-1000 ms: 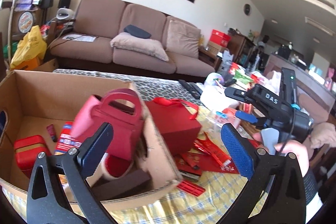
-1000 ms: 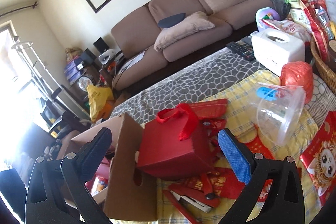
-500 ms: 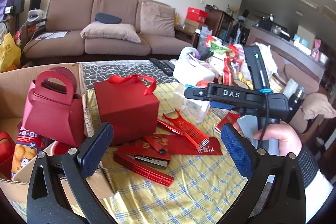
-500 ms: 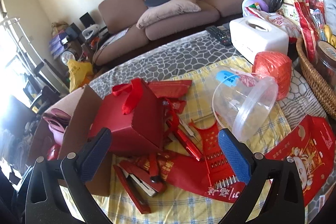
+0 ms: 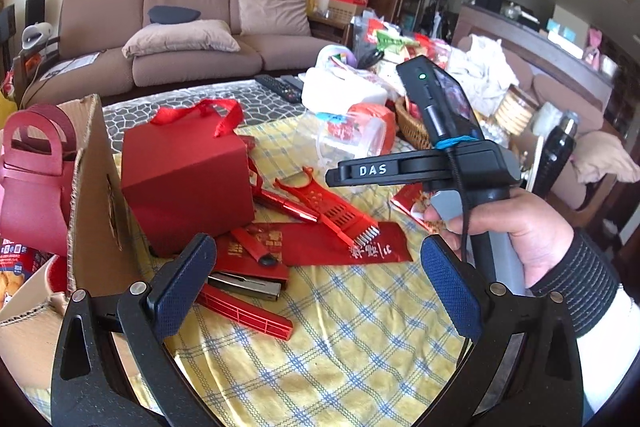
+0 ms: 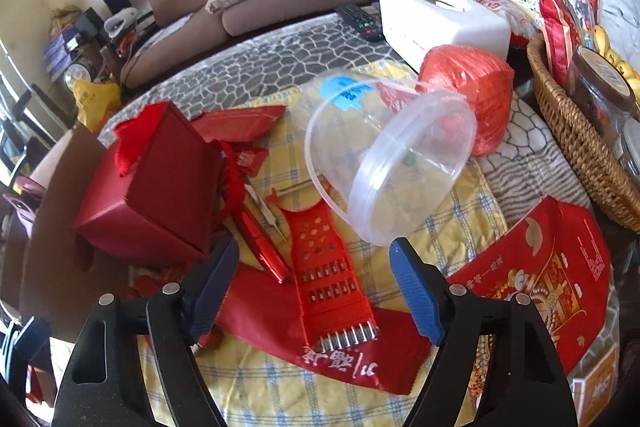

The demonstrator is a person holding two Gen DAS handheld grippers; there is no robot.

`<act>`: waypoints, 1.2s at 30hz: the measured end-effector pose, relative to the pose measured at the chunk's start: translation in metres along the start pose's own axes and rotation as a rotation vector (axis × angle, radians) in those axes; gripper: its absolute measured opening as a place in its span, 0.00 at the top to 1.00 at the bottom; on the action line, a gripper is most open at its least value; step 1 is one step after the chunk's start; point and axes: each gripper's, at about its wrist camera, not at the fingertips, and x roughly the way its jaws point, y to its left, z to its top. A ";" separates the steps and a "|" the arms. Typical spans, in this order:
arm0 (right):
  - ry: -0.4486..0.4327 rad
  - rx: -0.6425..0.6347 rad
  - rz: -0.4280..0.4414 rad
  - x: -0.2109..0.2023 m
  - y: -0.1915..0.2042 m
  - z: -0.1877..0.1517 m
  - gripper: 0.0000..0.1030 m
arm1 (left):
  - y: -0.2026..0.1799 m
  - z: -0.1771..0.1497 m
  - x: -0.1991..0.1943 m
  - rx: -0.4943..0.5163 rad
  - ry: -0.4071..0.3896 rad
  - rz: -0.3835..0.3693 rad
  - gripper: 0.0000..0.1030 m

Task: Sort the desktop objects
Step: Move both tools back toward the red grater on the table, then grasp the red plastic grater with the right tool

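Note:
Red items lie scattered on a yellow checked cloth. A red plastic grater (image 6: 328,267) lies flat, and my right gripper (image 6: 314,283) hangs just over its lower half. The jaws are closing with the grater between them, and the pads are still clear of it. In the left wrist view the grater (image 5: 332,211) lies right of a red gift box (image 5: 184,179) with a ribbon handle. My left gripper (image 5: 316,279) stands open above the cloth and holds nothing. A red stapler (image 5: 248,279) lies by its left finger.
An open cardboard box (image 5: 92,207) at the left holds a pink paper bag (image 5: 32,179). A clear plastic tub (image 6: 392,163) lies on its side, with a red twine ball (image 6: 468,87) and white tissue box (image 6: 436,19) behind. A wicker basket (image 6: 576,131) stands right.
The left gripper swung right, away from the cardboard box and over the cloth. The right gripper came down toward the grater, and its jaws narrowed.

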 end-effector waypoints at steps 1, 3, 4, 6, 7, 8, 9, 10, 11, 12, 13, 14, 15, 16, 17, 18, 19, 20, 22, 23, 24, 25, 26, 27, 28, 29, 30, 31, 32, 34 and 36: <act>0.017 -0.010 -0.013 0.005 0.000 -0.002 0.28 | 0.000 -0.001 0.003 -0.001 0.009 0.003 0.00; 0.043 -0.036 -0.041 0.013 0.002 -0.006 0.31 | 0.001 -0.002 0.006 -0.007 0.024 0.008 0.00; 0.050 -0.048 -0.056 0.016 0.003 -0.007 0.32 | 0.002 -0.003 0.008 -0.011 0.031 0.012 0.00; 0.059 -0.076 -0.090 0.019 0.007 -0.010 0.34 | 0.005 -0.005 0.012 -0.020 0.048 0.020 0.00; 0.062 -0.091 -0.103 0.021 0.008 -0.011 0.34 | 0.006 -0.006 0.015 -0.023 0.054 0.019 0.01; 0.064 -0.095 -0.106 0.021 0.009 -0.012 0.34 | 0.006 -0.006 0.016 -0.024 0.058 0.018 0.01; 0.067 -0.098 -0.108 0.022 0.009 -0.012 0.34 | 0.006 -0.006 0.018 -0.024 0.064 0.023 0.00; 0.070 -0.099 -0.108 0.023 0.010 -0.013 0.34 | 0.007 -0.007 0.019 -0.023 0.069 0.025 0.00; 0.073 -0.101 -0.109 0.024 0.010 -0.014 0.34 | 0.007 -0.007 0.021 -0.022 0.074 0.024 0.00; 0.076 -0.105 -0.111 0.025 0.010 -0.014 0.34 | 0.007 -0.007 0.022 -0.022 0.077 0.023 0.00; 0.079 -0.110 -0.118 0.026 0.010 -0.015 0.34 | 0.007 -0.008 0.022 -0.020 0.082 0.023 0.00; 0.082 -0.113 -0.122 0.027 0.012 -0.016 0.34 | 0.007 -0.008 0.023 -0.018 0.084 0.022 0.00; 0.086 -0.116 -0.125 0.028 0.012 -0.016 0.34 | 0.006 -0.009 0.024 -0.016 0.087 0.021 0.01; 0.093 -0.117 -0.126 0.030 0.012 -0.016 0.34 | 0.006 -0.009 0.024 -0.013 0.089 0.020 0.00; 0.100 -0.117 -0.128 0.033 0.011 -0.016 0.34 | 0.006 -0.009 0.024 -0.011 0.091 0.020 0.00; 0.105 -0.117 -0.130 0.035 0.012 -0.016 0.34 | 0.005 -0.009 0.025 -0.010 0.093 0.019 0.00; 0.112 -0.118 -0.133 0.037 0.011 -0.017 0.34 | 0.005 -0.010 0.025 -0.009 0.096 0.016 0.01; 0.121 -0.118 -0.135 0.040 0.010 -0.018 0.34 | 0.005 -0.010 0.026 -0.009 0.098 0.015 0.00; 0.148 -0.115 -0.127 0.046 0.008 -0.021 0.34 | 0.004 -0.011 0.027 -0.007 0.103 0.014 0.00; 0.164 -0.115 -0.127 0.051 0.006 -0.023 0.34 | 0.004 -0.011 0.028 -0.006 0.106 0.012 0.00; 0.160 -0.114 -0.125 0.052 0.006 -0.024 0.34 | 0.004 -0.012 0.029 -0.006 0.109 0.012 0.00; 0.154 -0.115 -0.122 0.051 0.006 -0.024 0.34 | 0.004 -0.012 0.030 -0.006 0.112 0.010 0.00; 0.158 -0.118 -0.123 0.051 0.006 -0.024 0.34 | 0.003 -0.012 0.031 -0.006 0.114 0.009 0.00; 0.159 -0.120 -0.119 0.051 0.006 -0.023 0.38 | 0.003 -0.012 0.032 -0.007 0.117 0.008 0.00; 0.161 -0.120 -0.099 0.050 0.007 -0.023 0.44 | 0.004 -0.013 0.032 -0.008 0.119 0.007 0.00; 0.161 -0.120 -0.088 0.049 0.008 -0.023 0.48 | 0.004 -0.013 0.032 -0.009 0.121 0.006 0.00; 0.160 -0.122 -0.089 0.048 0.009 -0.023 0.48 | 0.004 -0.013 0.033 -0.009 0.123 0.006 0.00; 0.158 -0.125 -0.085 0.047 0.010 -0.023 0.49 | 0.004 -0.014 0.034 -0.010 0.125 0.007 0.00; 0.158 -0.122 -0.074 0.045 0.010 -0.022 0.50 | 0.004 -0.014 0.034 -0.011 0.127 0.007 0.00; 0.154 -0.112 -0.060 0.041 0.010 -0.020 0.50 | 0.004 -0.016 0.036 -0.012 0.131 0.007 0.00; 0.140 -0.105 -0.044 0.034 0.011 -0.018 0.51 | 0.003 -0.016 0.037 -0.012 0.135 0.007 0.00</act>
